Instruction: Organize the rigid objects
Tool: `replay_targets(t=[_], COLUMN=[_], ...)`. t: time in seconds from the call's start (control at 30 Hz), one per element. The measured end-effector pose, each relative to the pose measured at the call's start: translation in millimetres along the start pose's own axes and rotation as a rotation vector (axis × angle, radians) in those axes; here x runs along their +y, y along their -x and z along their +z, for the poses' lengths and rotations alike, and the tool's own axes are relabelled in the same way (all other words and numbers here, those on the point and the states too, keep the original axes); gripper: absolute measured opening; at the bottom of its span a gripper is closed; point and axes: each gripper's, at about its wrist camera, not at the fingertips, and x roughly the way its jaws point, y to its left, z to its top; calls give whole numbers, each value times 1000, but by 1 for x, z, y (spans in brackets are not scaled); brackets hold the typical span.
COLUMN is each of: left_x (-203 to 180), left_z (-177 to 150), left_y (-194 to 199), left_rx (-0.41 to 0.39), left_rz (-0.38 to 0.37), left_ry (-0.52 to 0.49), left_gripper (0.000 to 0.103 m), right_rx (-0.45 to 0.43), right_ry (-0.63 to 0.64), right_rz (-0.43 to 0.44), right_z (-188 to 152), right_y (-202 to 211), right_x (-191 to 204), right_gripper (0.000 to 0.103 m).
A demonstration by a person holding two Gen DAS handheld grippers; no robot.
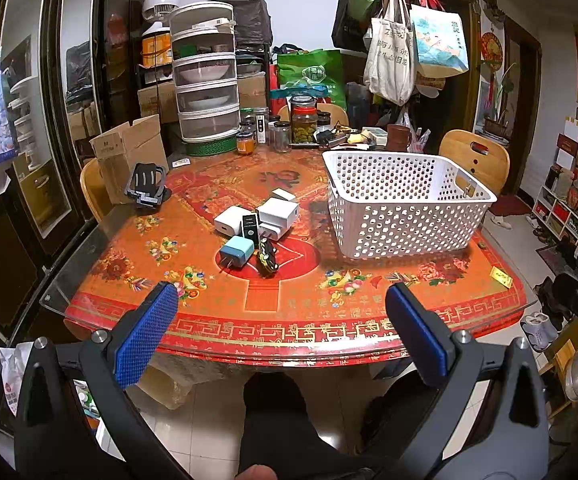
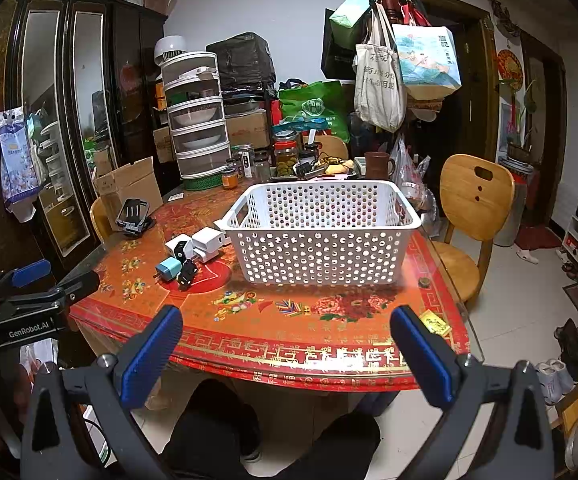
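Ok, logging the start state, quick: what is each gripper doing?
Left gripper: open, holding nothing.
Right gripper: open, holding nothing.

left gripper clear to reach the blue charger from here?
Probably yes. The left gripper is open and held back at the near table edge, and the blue charger lies at the front of the pile with only bare tablecloth between. The white basket sits off to the right.

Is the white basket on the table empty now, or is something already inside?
Empty, as far as visible: the white basket shows only bare perforated walls and floor; the chargers lie outside on the table.
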Motion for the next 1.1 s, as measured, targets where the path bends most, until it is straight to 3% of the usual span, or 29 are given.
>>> replay_targets(t=[0.63,0.73,0.8,0.87,0.97,1.1], left_x=[0,1,3,8,25,54], left_z=[-2,-4,-5,-6,-1,0], left_y=[-1,-2,-8,-24,-55,-111], left_rx=[1,-29,-76,-92,-57,75], left_rz=[2,9,57,111,117,150], left_ry=[-2,-6,-17,-20,8,28], left_gripper=[102,102,102,102,102,102], right_rx=[1,1,-4,-9,2,69], right_ry=[-1,-4,-1,-11,-50,-71], right_rz=[1,0,-4,-24,-134,-233], right_z=[1,1,5,13,43,87], right_y=[2,1,-4,-14,-49,-110], right_x=[0,-1,-4,-19,-65,-126], right_gripper=[103,103,103,103,103,103])
